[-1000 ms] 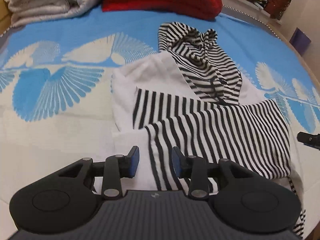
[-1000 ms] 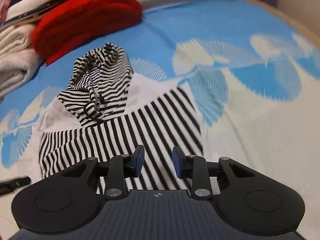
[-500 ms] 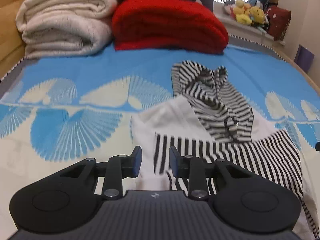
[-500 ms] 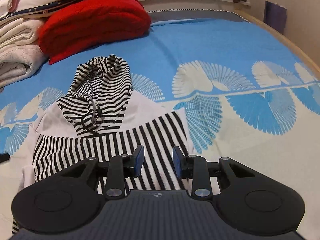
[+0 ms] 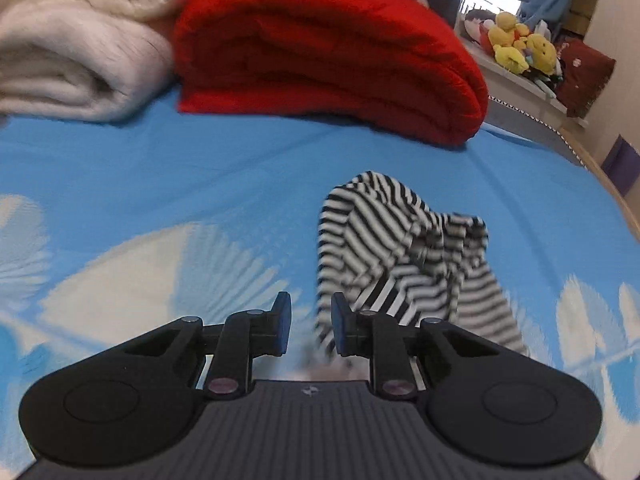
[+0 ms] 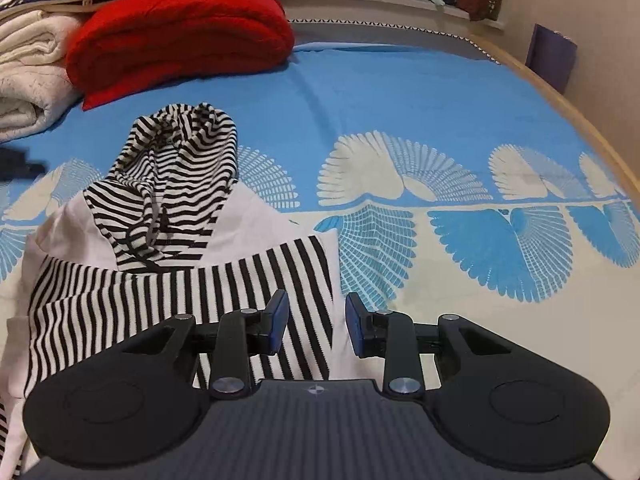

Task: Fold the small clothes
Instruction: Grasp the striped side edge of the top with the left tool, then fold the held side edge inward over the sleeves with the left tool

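Observation:
A small white hoodie with black-and-white striped hood and sleeves (image 6: 176,256) lies on the blue patterned bedspread (image 6: 400,92). Its sleeves are folded across the body. In the right wrist view its striped hood (image 6: 180,176) points away from me. My right gripper (image 6: 314,326) is open and empty, just above the garment's right edge. My left gripper (image 5: 308,326) is open and empty, at the left side of the striped hood (image 5: 404,252); this view is blurred. The left gripper's tip shows as a dark shape (image 6: 16,164) at the left edge of the right wrist view.
A folded red blanket (image 5: 320,52) and cream blankets (image 5: 72,48) are stacked at the bed's far end. Plush toys (image 5: 520,44) sit on a ledge behind. The bed's wooden edge (image 6: 592,128) curves along the right.
My left gripper has moved forward from the folded sleeves to the hood's left side. My right gripper has drawn back a little and opened slightly wider. The hoodie has not moved.

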Demonstrator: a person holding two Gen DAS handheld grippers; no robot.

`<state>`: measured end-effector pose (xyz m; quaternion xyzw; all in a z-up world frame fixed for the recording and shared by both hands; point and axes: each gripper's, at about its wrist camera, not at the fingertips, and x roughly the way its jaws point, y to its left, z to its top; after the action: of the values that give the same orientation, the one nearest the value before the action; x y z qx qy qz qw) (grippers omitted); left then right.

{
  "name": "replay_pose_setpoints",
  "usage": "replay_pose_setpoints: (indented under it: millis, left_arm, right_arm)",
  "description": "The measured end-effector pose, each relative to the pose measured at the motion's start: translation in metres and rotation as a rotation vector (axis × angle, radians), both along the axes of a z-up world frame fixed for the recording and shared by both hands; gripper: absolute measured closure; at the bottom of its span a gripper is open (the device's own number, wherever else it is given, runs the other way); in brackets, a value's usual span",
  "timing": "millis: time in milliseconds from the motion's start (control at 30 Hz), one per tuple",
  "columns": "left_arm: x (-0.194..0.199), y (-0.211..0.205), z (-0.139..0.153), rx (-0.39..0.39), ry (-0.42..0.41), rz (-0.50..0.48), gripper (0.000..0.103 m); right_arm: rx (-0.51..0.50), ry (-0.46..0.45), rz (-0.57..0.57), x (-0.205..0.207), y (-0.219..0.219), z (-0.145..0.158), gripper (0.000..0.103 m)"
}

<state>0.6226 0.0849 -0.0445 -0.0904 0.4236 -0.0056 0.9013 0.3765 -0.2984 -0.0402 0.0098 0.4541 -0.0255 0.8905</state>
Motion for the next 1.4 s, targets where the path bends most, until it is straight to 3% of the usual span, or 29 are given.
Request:
replay_pose_setpoints:
  millis: [200, 300, 367, 533, 600, 667, 700, 800, 900, 967, 1033, 1100, 1167, 1233, 1300, 1333, 1400]
  left_arm:
    - [0.087, -0.011, -0.030, -0.044, 0.032, 0.064, 0.077]
    - [0.120, -0.012, -0.037, -0.066, -0.003, 0.121, 0.057]
    - [0.136, -0.011, -0.040, -0.084, -0.017, 0.149, 0.050]
    - [0.171, -0.019, -0.060, -0.105, 0.029, 0.154, 0.049]
    - [0.176, -0.029, -0.069, -0.043, 0.039, 0.123, 0.050]
    - [0.176, -0.040, -0.078, 0.040, 0.067, 0.064, 0.070]
    - [0.174, -0.044, -0.079, 0.050, 0.070, 0.029, 0.099]
    - [0.157, -0.054, -0.060, 0.087, 0.006, -0.052, 0.100]
    - [0.112, -0.070, -0.021, 0.149, -0.105, -0.159, 0.100]
    - [0.061, -0.077, 0.007, 0.144, -0.185, -0.262, 0.100]
    - [-0.003, -0.085, 0.031, 0.146, -0.251, -0.375, 0.100]
    - [-0.092, -0.097, 0.052, 0.190, -0.327, -0.551, 0.100]
    - [-0.172, -0.103, 0.059, 0.242, -0.351, -0.711, 0.099]
    - [-0.239, -0.103, 0.055, 0.230, -0.265, -0.850, 0.096]
    - [-0.289, -0.098, 0.047, 0.181, -0.116, -0.948, 0.092]
    - [-0.306, -0.094, 0.045, 0.171, -0.076, -0.941, 0.085]
    - [-0.319, -0.081, 0.049, 0.110, -0.048, -0.840, 0.068]
  right_arm:
    - [-0.010, 0.015, -0.007, 0.006, -0.003, -0.007, 0.070]
    - [-0.012, 0.029, -0.018, 0.009, -0.005, -0.013, 0.070]
    - [-0.006, 0.046, -0.018, 0.011, -0.004, -0.019, 0.070]
    - [-0.038, 0.069, 0.008, 0.015, 0.000, -0.030, 0.070]
    - [-0.046, 0.078, 0.009, 0.018, -0.001, -0.032, 0.070]
    - [-0.050, 0.080, 0.009, 0.019, -0.003, -0.033, 0.070]
    - [-0.052, 0.079, 0.002, 0.020, -0.005, -0.033, 0.070]
    - [-0.053, 0.081, -0.007, 0.022, -0.010, -0.032, 0.070]
    - [-0.044, 0.068, -0.012, 0.024, -0.015, -0.027, 0.070]
    - [-0.026, 0.054, -0.028, 0.024, -0.021, -0.020, 0.070]
    - [-0.010, 0.038, -0.053, 0.023, -0.027, -0.014, 0.070]
    - [0.009, 0.019, -0.079, 0.020, -0.033, -0.008, 0.070]
    - [0.037, -0.005, -0.104, 0.016, -0.039, -0.001, 0.070]
    - [0.065, -0.039, -0.132, 0.010, -0.043, 0.008, 0.070]
    - [0.090, -0.078, -0.162, 0.003, -0.045, 0.017, 0.070]
    - [0.109, -0.097, -0.171, -0.002, -0.046, 0.021, 0.070]
    - [0.159, -0.115, -0.173, -0.009, -0.044, 0.025, 0.070]
